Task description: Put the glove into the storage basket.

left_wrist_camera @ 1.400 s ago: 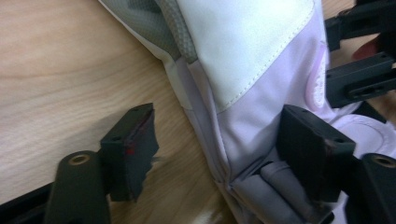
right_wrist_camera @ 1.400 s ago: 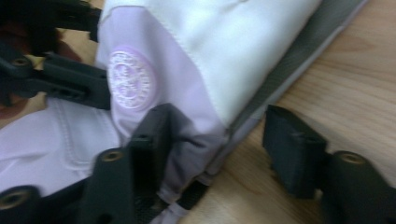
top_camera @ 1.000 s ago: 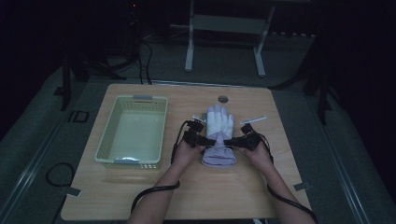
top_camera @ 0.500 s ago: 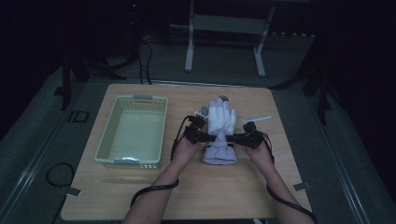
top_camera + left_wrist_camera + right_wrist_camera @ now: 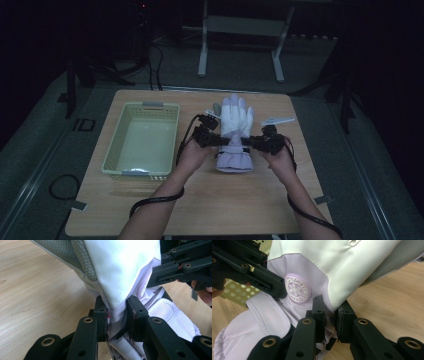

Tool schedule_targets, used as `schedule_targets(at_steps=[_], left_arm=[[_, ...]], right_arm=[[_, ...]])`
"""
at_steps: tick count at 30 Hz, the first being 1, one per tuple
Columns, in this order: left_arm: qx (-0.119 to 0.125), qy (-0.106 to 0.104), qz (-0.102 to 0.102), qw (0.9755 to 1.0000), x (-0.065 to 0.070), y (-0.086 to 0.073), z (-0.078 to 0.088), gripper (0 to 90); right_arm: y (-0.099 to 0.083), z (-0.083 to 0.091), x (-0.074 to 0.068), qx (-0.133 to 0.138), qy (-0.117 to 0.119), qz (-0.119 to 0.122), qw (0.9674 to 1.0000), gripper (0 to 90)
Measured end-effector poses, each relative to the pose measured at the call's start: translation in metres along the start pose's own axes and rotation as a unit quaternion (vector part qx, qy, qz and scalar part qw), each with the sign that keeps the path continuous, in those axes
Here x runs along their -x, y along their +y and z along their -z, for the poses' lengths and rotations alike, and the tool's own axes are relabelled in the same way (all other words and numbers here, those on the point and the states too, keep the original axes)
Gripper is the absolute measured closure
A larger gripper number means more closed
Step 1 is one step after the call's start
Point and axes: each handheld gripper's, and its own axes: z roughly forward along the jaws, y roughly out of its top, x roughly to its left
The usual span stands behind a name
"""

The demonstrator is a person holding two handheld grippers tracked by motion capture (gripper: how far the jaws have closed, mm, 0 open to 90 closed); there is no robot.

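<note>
Right gripper view: glove (image 5: 317, 272) badge (image 5: 297, 289) (snowflake emblem).

Dim, murky high view, bright sharp gripper views

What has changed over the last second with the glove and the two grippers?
Both grippers, left gripper and right gripper, have lifted the glove by its wrist, so it sits higher in the high view. The left gripper's jaws have just been closing on the fabric; the right's closed a little too. Both are clamped on it. The basket and table stayed put.
</note>
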Motion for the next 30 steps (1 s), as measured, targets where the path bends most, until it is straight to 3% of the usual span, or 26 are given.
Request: schedule_targets(at_steps=[18,30], left_arm=[[0.003,0.021,-0.014,0.9997,-0.012,0.004,0.057,73.3],[0.001,0.038,-0.014,0.9992,-0.030,0.000,0.099,73.3]], right_arm=[[0.039,-0.007,-0.040,0.017,0.007,0.028,0.9994,79.4],[0.068,-0.023,-0.071,0.018,0.020,0.046,0.9986,79.4]])
